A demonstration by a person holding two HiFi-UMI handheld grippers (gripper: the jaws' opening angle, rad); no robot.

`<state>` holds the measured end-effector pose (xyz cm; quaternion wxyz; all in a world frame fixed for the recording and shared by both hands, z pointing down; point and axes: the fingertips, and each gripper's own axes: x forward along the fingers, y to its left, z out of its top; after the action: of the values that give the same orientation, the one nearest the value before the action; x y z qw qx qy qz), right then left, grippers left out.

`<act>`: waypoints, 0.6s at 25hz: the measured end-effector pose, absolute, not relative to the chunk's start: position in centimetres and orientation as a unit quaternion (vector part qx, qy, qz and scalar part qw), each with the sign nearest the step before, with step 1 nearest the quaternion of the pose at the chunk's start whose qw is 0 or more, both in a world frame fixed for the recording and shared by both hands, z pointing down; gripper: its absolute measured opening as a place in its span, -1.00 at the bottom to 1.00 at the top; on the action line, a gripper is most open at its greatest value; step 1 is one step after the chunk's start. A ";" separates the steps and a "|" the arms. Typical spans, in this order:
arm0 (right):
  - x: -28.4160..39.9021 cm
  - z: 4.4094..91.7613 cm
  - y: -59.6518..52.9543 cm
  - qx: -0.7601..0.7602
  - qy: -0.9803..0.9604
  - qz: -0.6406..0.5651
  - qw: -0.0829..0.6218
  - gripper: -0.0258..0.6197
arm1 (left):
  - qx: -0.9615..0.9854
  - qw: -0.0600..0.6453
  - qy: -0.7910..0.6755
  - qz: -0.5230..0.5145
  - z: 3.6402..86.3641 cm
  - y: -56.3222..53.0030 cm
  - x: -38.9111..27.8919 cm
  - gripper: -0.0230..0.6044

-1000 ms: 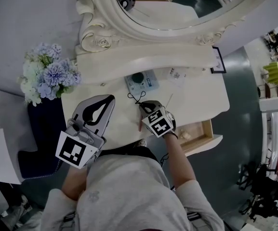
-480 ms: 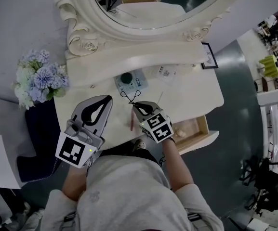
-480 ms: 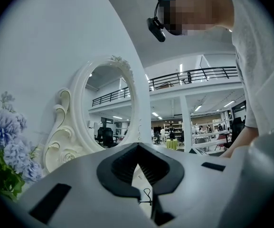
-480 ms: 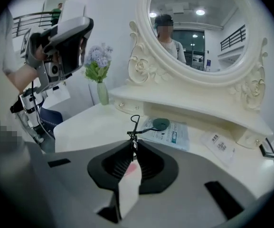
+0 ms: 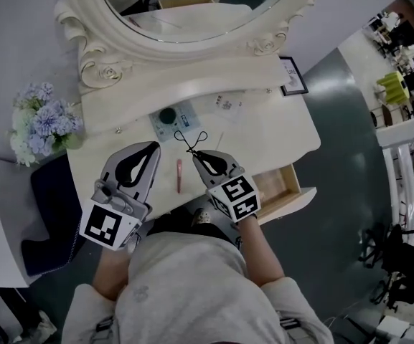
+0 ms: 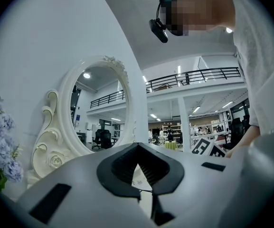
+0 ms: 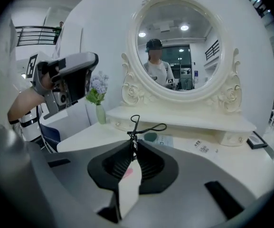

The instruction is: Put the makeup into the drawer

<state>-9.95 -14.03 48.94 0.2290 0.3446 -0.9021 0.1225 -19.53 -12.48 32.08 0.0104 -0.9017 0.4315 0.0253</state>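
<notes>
My right gripper [image 5: 195,156] is shut on a black wire eyelash curler [image 5: 189,140], whose loops stick out past the fingertips above the white dressing table [image 5: 278,131]. In the right gripper view the curler [image 7: 144,127] stands up from the pinched tips [image 7: 133,144]. A pink lipstick [image 5: 179,175] lies on the table between the two grippers. My left gripper [image 5: 150,149] hovers left of it, level, with its tips together [image 6: 137,146] and nothing in them. The open drawer [image 5: 282,185] is at the table's front right.
A dark round compact on a card [image 5: 167,115], a small packet [image 5: 224,104] and a thin stick [image 5: 219,140] lie further back. The oval mirror [image 5: 185,20] stands behind. Flowers [image 5: 40,124] are at the left, and a small frame [image 5: 293,76] is at the right.
My right gripper has lifted off the table with the curler still in it, uncovering the pink lipstick. The left gripper has shifted a little.
</notes>
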 end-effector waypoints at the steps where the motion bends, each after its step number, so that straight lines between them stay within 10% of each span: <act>1: -9.6 48.5 -13.9 0.349 -0.903 0.122 0.221 -0.79 | -0.902 0.015 0.431 0.033 31.7 -12.5 -19.2 -0.89; 15: -2.6 43.5 -11.7 0.422 -0.889 0.125 0.125 -0.79 | -0.923 0.034 0.379 0.052 30.7 -11.4 -13.2 -0.89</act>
<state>-2.59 -11.72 43.49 0.1246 0.4217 -0.8894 0.1254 -13.17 -11.45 30.67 0.0339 -0.9234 0.3789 0.0521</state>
